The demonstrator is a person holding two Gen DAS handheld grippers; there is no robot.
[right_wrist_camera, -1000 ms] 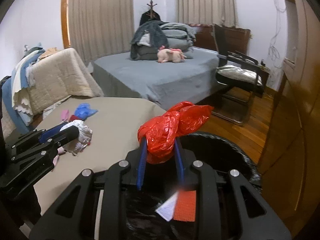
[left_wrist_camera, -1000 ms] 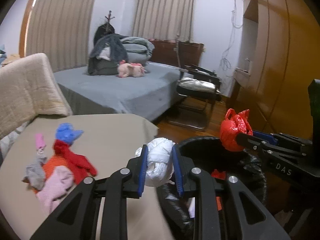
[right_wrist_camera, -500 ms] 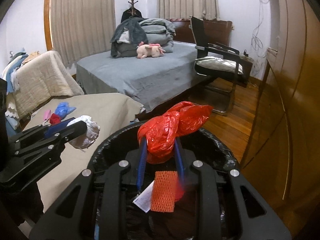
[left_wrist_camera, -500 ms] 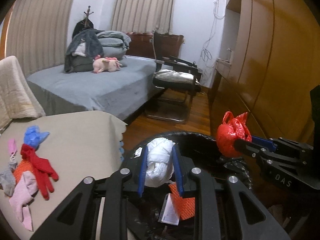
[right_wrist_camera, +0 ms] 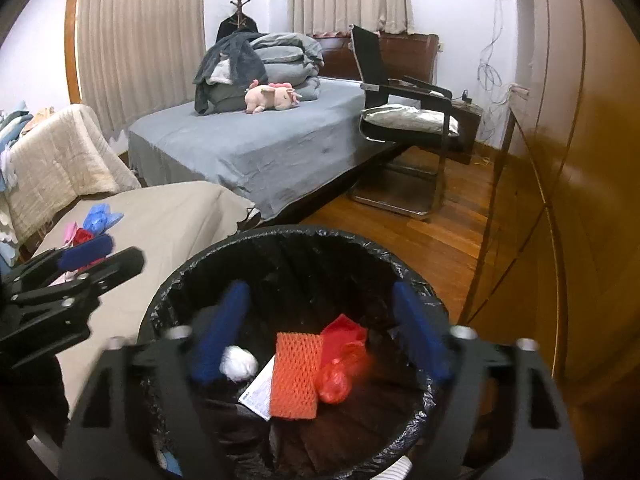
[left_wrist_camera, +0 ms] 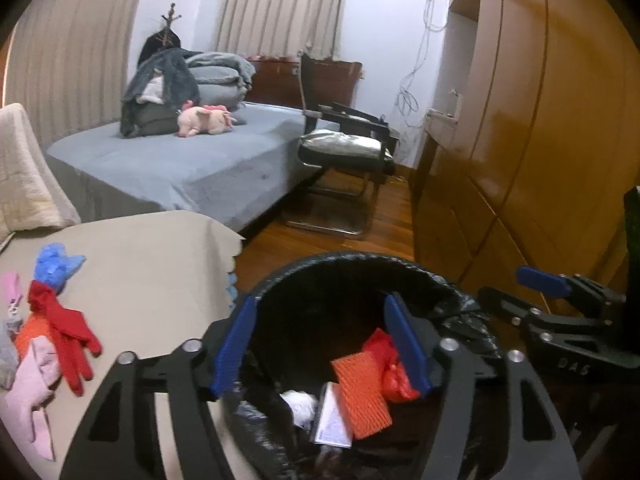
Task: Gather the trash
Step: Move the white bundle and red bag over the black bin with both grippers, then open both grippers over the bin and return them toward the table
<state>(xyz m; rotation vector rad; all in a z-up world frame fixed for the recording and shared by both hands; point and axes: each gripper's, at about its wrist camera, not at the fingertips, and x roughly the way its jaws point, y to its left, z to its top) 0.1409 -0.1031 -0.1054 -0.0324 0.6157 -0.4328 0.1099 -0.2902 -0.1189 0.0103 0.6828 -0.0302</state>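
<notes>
A round bin lined with a black bag (right_wrist_camera: 256, 240) (left_wrist_camera: 344, 260) stands by the table. Inside lie a white wad (right_wrist_camera: 239, 363) (left_wrist_camera: 301, 404), a red plastic bag (right_wrist_camera: 340, 364) (left_wrist_camera: 390, 360), an orange foam net (right_wrist_camera: 296, 376) (left_wrist_camera: 362, 390) and a white paper slip (right_wrist_camera: 258, 390). My left gripper (left_wrist_camera: 320, 346) is open and empty above the bin. My right gripper (right_wrist_camera: 320, 336) is open and empty above the bin. Each gripper shows at the edge of the other's view.
A beige-covered table (left_wrist_camera: 152, 272) to the left holds a blue plastic scrap (left_wrist_camera: 56, 266), a red glove (left_wrist_camera: 64, 328) and pink cloth (left_wrist_camera: 32, 388). A grey bed (right_wrist_camera: 256, 148), a black chair (right_wrist_camera: 400, 120) and a wooden wardrobe (left_wrist_camera: 540, 140) stand beyond.
Both grippers opened over the bin. The white wad dropped from the left gripper and the red bag from the right; both now lie inside.
</notes>
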